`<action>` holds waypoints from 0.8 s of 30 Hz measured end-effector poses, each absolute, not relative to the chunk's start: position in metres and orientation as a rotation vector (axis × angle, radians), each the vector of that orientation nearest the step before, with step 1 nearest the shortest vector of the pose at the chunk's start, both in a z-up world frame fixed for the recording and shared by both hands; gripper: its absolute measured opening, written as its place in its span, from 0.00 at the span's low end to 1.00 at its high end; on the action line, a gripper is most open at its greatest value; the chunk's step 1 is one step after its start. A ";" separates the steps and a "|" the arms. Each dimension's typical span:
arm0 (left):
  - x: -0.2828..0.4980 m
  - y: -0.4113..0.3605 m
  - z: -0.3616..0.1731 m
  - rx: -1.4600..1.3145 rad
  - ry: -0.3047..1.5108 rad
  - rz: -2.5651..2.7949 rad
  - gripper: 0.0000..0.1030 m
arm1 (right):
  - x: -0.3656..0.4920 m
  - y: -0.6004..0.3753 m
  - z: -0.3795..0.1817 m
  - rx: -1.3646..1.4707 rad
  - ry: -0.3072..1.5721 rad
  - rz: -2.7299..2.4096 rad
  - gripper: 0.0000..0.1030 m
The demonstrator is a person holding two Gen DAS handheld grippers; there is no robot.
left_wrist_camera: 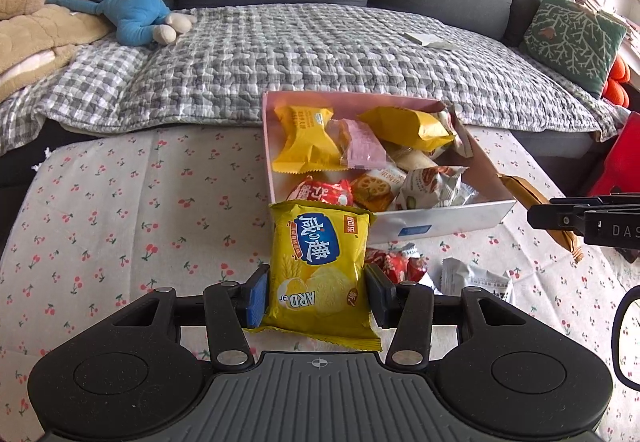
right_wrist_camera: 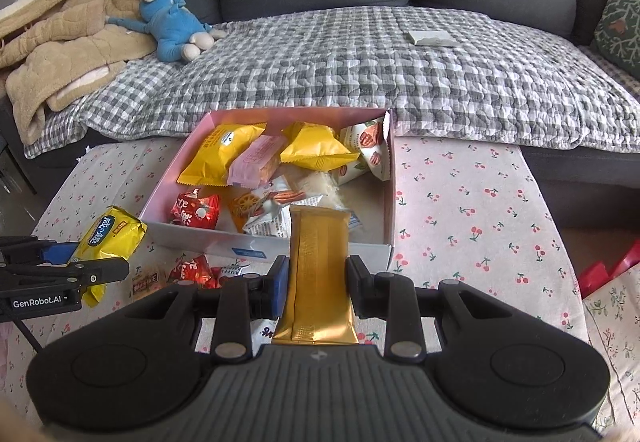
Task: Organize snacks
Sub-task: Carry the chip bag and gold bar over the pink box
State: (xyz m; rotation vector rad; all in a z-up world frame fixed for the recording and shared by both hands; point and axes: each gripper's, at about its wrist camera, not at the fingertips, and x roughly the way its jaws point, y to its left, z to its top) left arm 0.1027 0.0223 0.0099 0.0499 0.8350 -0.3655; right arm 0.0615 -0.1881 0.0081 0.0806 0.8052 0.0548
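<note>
Light, crushable chip bag (left_wrist_camera: pixel 318 270) pinched by left gripper (left_wrist_camera: pixel 318 296), gold bar (right_wrist_camera: pixel 318 274) by right gripper (right_wrist_camera: pixel 318 290), box (right_wrist_camera: pixel 320 248) at twelve o'clock.

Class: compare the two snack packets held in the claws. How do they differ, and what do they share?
The yellow chip packet in the left claw is wide, puffy and printed with a blue logo; the gold packet in the right claw is narrow, flat and plain. Both are gripped by their sides, near the box.
</note>
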 end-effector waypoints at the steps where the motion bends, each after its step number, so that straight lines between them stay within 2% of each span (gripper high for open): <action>1: 0.106 0.019 0.011 0.056 0.827 -0.372 0.46 | 0.063 -0.190 0.009 0.078 0.802 0.053 0.27; 13: 0.147 -0.033 0.007 0.106 0.803 -0.422 0.46 | 0.090 -0.204 0.002 0.091 0.765 0.066 0.27; 24: 0.173 -0.051 -0.010 0.140 0.829 -0.423 0.46 | 0.114 -0.207 -0.015 0.124 0.761 0.070 0.27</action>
